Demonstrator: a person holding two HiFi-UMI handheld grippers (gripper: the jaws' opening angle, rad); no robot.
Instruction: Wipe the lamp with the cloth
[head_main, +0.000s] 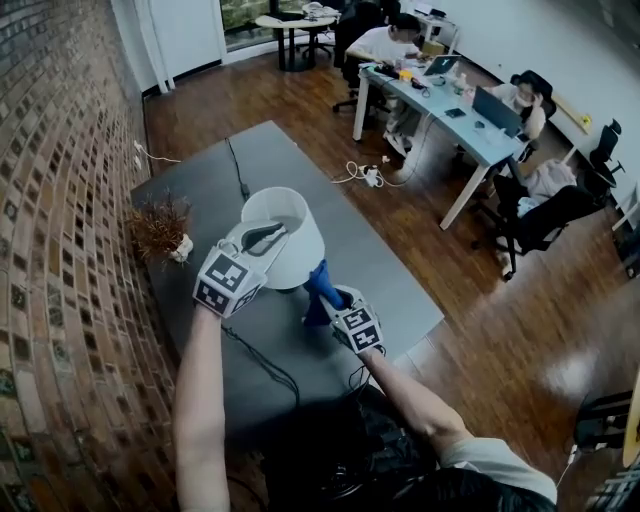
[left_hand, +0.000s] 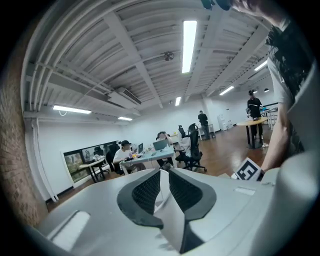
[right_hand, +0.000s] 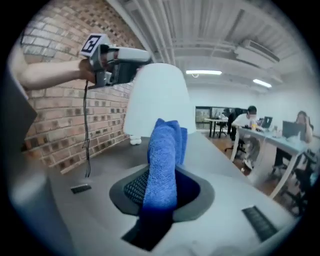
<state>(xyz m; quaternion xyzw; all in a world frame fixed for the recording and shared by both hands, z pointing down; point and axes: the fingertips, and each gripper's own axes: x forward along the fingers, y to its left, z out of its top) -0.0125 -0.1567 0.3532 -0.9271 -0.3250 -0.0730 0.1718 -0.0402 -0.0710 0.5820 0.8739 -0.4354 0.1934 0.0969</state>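
Lamp (head_main: 292, 245) (right_hand: 156, 100) stands on the dark bench (head_main: 400, 290), nearer the left side than the right, its white top open upward. The left gripper (head_main: 262, 238) (left_hand: 164, 176) comes in level from the near left, and its fingers are closed on the thin white rim, which shows as a pale sheet pinched between the two pads. The blue cloth (head_main: 322, 288) (right_hand: 165, 160) hangs below and just right of the white top, beside the lower part of the Lamp (whether it touches there cannot be told). The right gripper (head_main: 336, 303) (right_hand: 161, 186) has its fingers clamped tight on the cloth, which stands up out of them in a folded bunch.

A dried plant (head_main: 158, 228) sits just left of the Lamp, against the brick wall (head_main: 60, 200), so that side is tight. A black cable (head_main: 238, 175) runs away over the far part of the bench. To the right lies a bare strip of bench top up to its right edge, then open wooden floor (head_main: 500, 330). A long office desk (head_main: 470, 130) with seated people stands well apart at the far right.
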